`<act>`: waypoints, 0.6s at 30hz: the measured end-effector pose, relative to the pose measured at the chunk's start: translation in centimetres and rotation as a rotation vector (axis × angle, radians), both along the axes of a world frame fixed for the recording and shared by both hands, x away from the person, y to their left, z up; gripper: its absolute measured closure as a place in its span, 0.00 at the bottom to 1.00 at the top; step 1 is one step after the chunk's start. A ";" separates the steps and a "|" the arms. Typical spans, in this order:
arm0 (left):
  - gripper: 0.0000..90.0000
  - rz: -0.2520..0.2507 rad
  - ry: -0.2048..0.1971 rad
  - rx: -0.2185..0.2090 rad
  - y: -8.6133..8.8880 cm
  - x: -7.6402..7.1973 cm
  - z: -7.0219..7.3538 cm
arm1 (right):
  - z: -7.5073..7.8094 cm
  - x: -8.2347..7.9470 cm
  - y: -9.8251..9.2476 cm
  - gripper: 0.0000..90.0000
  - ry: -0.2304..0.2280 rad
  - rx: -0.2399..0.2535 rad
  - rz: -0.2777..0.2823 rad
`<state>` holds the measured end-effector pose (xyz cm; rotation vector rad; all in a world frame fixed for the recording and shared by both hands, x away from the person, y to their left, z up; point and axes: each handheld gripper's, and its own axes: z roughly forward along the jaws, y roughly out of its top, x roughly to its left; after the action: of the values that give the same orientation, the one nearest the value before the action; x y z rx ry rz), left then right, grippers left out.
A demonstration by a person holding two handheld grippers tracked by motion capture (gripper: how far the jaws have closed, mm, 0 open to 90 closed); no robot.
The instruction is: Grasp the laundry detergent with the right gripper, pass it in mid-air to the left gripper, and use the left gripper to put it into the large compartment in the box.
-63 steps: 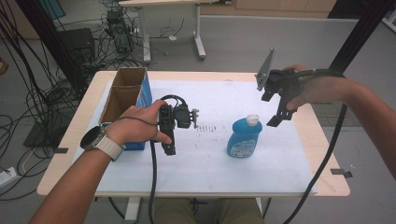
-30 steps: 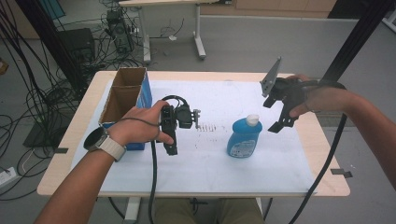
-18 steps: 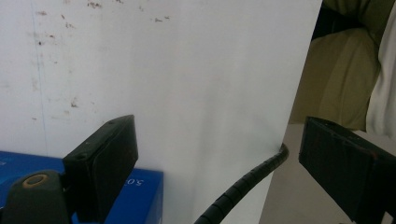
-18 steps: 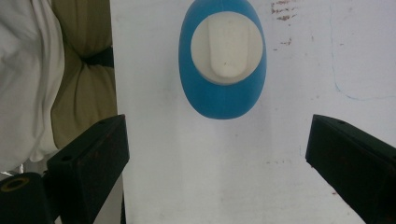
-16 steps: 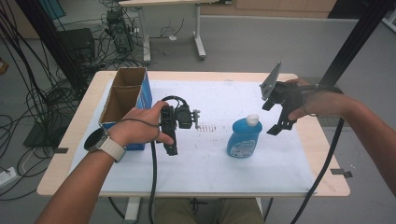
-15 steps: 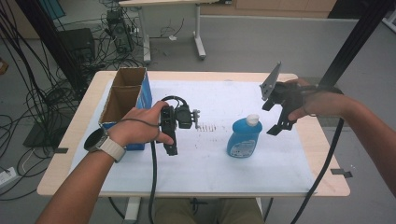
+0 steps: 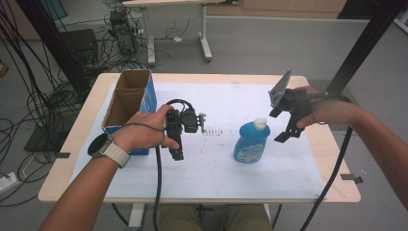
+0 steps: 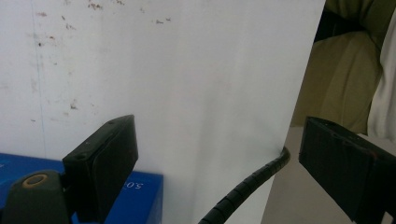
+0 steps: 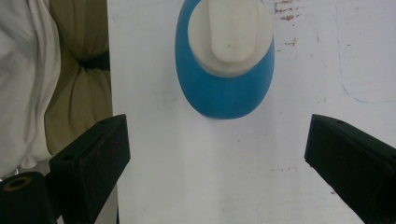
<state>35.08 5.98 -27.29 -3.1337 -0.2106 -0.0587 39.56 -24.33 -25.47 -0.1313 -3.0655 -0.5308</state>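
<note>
Blue plastic with a white cap, the bottle (image 7: 252, 141) stands upright on the white sheet (image 7: 231, 168), near its middle. Right gripper (image 7: 285, 129) hovers just off the bottle at three o'clock, jaws spread wide and empty. Left gripper (image 7: 176, 144) sits at nine o'clock beside the cardboard box (image 7: 126, 103), jaws parted, holding nothing.

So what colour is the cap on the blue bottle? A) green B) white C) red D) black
B: the blue bottle standing on the table wears a white cap, seen from above past the open right claw.
</note>
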 end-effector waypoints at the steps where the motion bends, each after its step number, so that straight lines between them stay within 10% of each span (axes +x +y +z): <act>1: 0.13 0.001 0.002 0.004 0.0 0.0 0.0 | 0.0 0.0 0.0 0.07 0.000 0.000 0.000; 18: 0.13 0.003 0.005 0.002 -0.1 0.1 -0.2 | -1.4 0.2 -0.4 0.07 -0.018 0.045 0.014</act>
<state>35.19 5.91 -27.52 -3.1313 -0.2148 -0.0513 39.72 -24.73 -26.86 -0.1043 -3.0671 -0.6035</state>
